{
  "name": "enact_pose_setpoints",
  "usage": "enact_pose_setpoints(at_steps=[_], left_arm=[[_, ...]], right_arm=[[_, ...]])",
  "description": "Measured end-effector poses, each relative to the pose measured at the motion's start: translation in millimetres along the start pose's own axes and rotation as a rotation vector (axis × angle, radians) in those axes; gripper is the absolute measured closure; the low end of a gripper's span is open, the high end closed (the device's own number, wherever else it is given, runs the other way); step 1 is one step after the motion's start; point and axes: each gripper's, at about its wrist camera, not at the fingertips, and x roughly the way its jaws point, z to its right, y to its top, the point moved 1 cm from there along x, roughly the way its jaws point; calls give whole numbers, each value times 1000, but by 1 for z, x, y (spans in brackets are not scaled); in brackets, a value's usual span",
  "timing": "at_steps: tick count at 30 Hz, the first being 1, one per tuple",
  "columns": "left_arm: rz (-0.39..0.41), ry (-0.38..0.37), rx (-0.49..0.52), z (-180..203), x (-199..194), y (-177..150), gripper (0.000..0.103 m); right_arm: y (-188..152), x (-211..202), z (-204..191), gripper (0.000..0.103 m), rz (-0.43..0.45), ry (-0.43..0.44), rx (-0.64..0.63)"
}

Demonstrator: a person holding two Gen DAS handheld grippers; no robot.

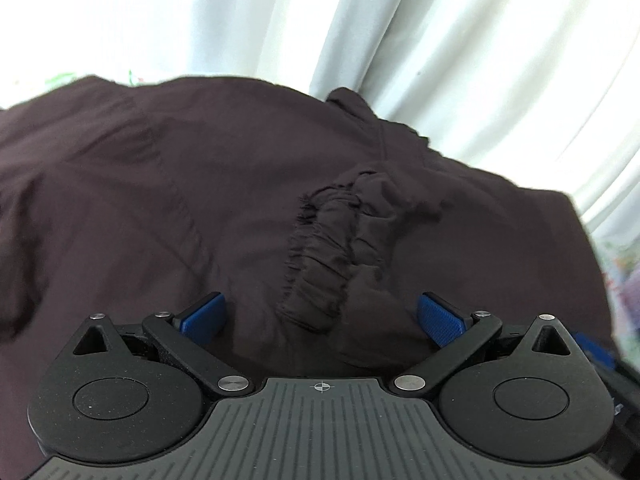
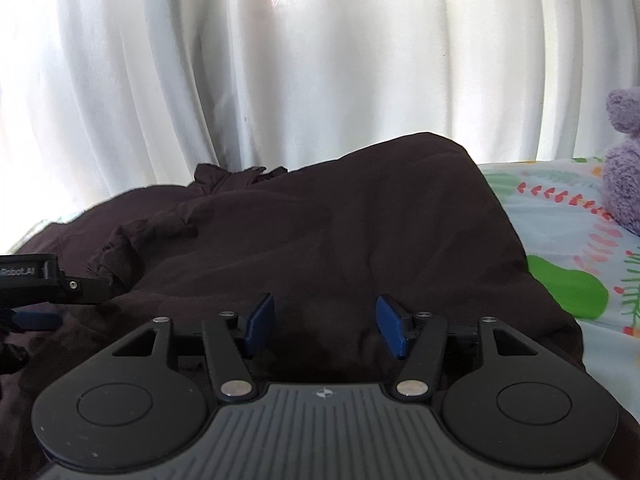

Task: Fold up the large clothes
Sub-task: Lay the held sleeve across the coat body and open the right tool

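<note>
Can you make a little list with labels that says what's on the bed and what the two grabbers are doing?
clothing: dark brown garment spread over the bed, gathered elastic cuff bunched on top
bed: floral sheet showing beside the garment
toy: purple plush on the sheet, far right
behind: white curtain
left gripper: open, over the cuff
right gripper: open, over plain cloth, holding nothing
</note>
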Motion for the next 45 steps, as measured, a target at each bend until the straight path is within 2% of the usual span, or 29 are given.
enact_pose_setpoints(at_steps=[2,7,9,11,13,18,24,27,29,31,34,36,37,38,40,42,44,45], left_arm=[[3,-23,-14,-2,-1,0,0],[-31,-7,-30,-1,-10,-7,1],[-30,-44,-42,3,-19,-14,1],[-40,-63,-3,11,-17,-18,1],[-58,-38,52,18,-4,-18,4],[-40,-5,41,13,15,-5,4],[20,92,51,1,33,16,1],[29,108,78,1,40,21,0],[42,147,110,6,46,25,0],[44,169,132,10,53,27,0],[41,196,157,13,59,31,0],[26,207,168,16,56,34,0],[25,208,166,17,52,34,0],[33,207,167,19,45,33,0],[54,202,184,23,33,29,0],[73,198,212,30,26,25,0],[80,212,263,37,30,21,0],[78,234,290,40,34,20,0]], right_arm=[[-1,-6,4,48,3,3,26],[-2,-21,14,57,8,13,75],[-5,-22,15,61,-7,10,77],[-9,-17,15,69,-34,-5,68],[-11,-12,15,75,-52,0,73],[-6,5,2,95,-109,39,57],[1,29,-25,97,-131,94,-11],[5,37,-27,98,-146,118,12],[10,43,-31,98,-161,132,42],[13,48,-40,98,-173,141,20],[11,34,-51,98,-151,135,-70],[10,9,-45,95,-82,170,-82],[8,-4,-36,88,-33,160,-72],[7,-12,-27,86,3,122,-63],[8,-15,-7,86,44,15,-56],[12,-4,12,87,16,-74,-18],[16,8,26,95,-17,-77,7],[16,15,27,98,-26,-97,-27]])
